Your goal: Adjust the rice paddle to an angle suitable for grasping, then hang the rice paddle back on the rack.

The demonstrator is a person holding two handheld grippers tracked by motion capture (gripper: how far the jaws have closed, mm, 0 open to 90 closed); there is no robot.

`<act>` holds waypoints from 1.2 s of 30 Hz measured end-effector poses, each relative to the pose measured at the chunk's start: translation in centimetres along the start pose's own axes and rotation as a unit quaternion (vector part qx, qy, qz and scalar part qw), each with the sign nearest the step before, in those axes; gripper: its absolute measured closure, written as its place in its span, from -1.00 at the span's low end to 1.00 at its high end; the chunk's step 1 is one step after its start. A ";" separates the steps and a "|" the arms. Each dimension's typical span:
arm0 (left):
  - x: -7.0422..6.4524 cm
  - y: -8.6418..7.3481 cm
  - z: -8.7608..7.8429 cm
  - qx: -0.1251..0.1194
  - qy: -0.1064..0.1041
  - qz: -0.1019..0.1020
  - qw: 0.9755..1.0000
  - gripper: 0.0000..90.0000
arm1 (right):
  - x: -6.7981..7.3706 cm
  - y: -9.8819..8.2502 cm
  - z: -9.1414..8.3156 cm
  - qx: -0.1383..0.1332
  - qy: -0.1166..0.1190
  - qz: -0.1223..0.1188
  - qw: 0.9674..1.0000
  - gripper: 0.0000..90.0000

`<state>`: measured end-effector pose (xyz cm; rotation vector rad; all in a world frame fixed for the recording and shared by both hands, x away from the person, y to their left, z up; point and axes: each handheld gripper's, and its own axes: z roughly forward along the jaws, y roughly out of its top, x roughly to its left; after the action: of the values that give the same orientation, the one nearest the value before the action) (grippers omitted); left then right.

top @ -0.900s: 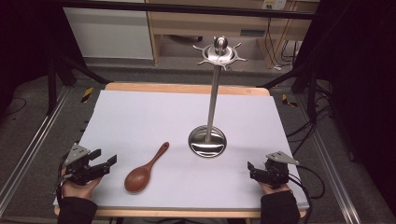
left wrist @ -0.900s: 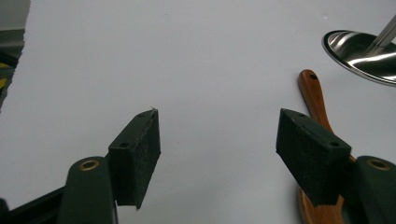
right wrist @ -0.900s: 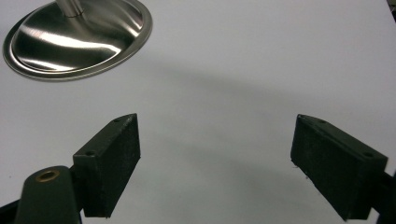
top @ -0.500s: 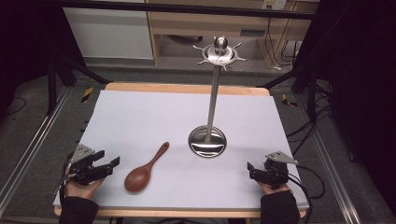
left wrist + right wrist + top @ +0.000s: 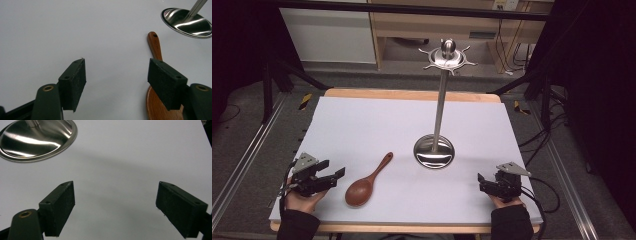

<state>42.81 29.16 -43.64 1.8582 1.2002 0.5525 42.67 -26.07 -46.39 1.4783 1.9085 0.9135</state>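
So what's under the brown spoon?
The wooden spoon lies flat on the white table cover. Whatever sits directly beneath its bowl is hidden. The left gripper hovers beside it, jaws open.

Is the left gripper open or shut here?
Open: the left gripper has jaws wide apart, nothing between them, beside the wooden spoon.

A: Where does the high view sit?
B: Above the near edge of the table [image 5: 362,115], facing forward and down, far enough to take in the whole white top.

A: And the gripper views?
B: Both ride low and close over the surface. The left gripper view faces the wooden spoon [image 5: 155,47] at lower right; the right gripper view faces bare tabletop.

A: Anything shared?
B: The steel stand's base [image 5: 187,22] [image 5: 37,138] [image 5: 434,151]: upper right in one, upper left in the other.
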 end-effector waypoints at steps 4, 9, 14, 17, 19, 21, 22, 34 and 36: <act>-0.1 0.5 0.2 0.003 -0.004 0.003 1.000 -0.34 | 0.1 0.0 0.1 0.003 -0.002 -0.001 1.000 -0.65; -0.5 1.3 0.5 0.009 -0.010 0.012 1.000 -0.34 | 0.0 0.0 0.0 0.003 -0.005 0.001 1.000 -0.65; -0.8 2.0 0.4 0.007 -0.013 0.018 1.000 -0.34 | 0.0 0.0 0.0 0.004 -0.006 0.001 1.000 -0.65; -1.0 2.6 0.4 0.009 -0.019 0.024 0.999 -0.34 | 0.0 0.0 -0.1 0.003 -0.005 0.001 1.000 -0.65; -1.0 2.9 0.5 0.012 -0.020 0.028 0.999 -0.33 | 0.0 0.0 -0.1 0.003 -0.005 0.003 1.000 -0.65; -1.0 3.2 0.6 0.015 -0.019 0.031 0.999 -0.32 | 0.0 0.0 -0.2 0.003 -0.005 0.005 1.000 -0.65; -1.0 3.5 0.7 0.015 -0.020 0.031 0.999 -0.32 | 0.0 0.0 -0.2 0.003 -0.005 0.003 1.000 -0.65; -2.2 4.6 1.5 0.024 -0.030 0.047 0.998 -0.29 | 0.0 0.0 -0.1 0.000 -0.002 -0.003 1.000 -0.65; -2.4 4.7 1.8 0.030 -0.031 0.051 0.998 -0.28 | 0.1 0.0 -0.1 -0.002 -0.003 -0.005 1.000 -0.65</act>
<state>45.51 25.34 -40.57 1.9820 1.0964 0.5147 42.53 -26.05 -46.35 1.4667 1.9074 0.9055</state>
